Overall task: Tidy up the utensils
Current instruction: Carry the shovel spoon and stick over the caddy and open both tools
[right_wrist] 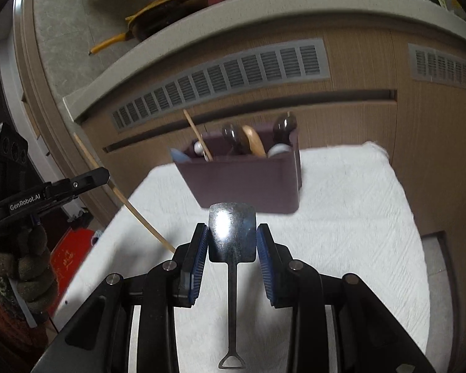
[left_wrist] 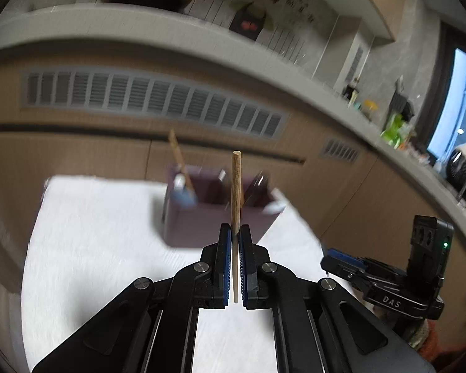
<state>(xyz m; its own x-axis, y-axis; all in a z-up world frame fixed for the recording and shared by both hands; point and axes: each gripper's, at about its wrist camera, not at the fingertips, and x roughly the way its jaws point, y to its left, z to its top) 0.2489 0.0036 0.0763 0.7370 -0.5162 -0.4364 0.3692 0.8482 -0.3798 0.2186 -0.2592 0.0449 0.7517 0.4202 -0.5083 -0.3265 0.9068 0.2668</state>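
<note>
The left tongs (left_wrist: pixel 235 236) pinch a wooden chopstick (left_wrist: pixel 236 186), its long axis pointing at the purple holder (left_wrist: pixel 202 227) ahead. The right tongs (right_wrist: pixel 232 239) clamp a metal spoon (right_wrist: pixel 232 233) (bowl forward), about equally near.

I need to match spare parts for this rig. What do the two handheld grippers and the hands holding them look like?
Both the left gripper and right gripper are black linkage frames with silver pivot pins and ribbed blue pads. Side views show white lettering, DAS and GenRobot.AI, and a green light. One hand wears a knitted olive glove.
</note>
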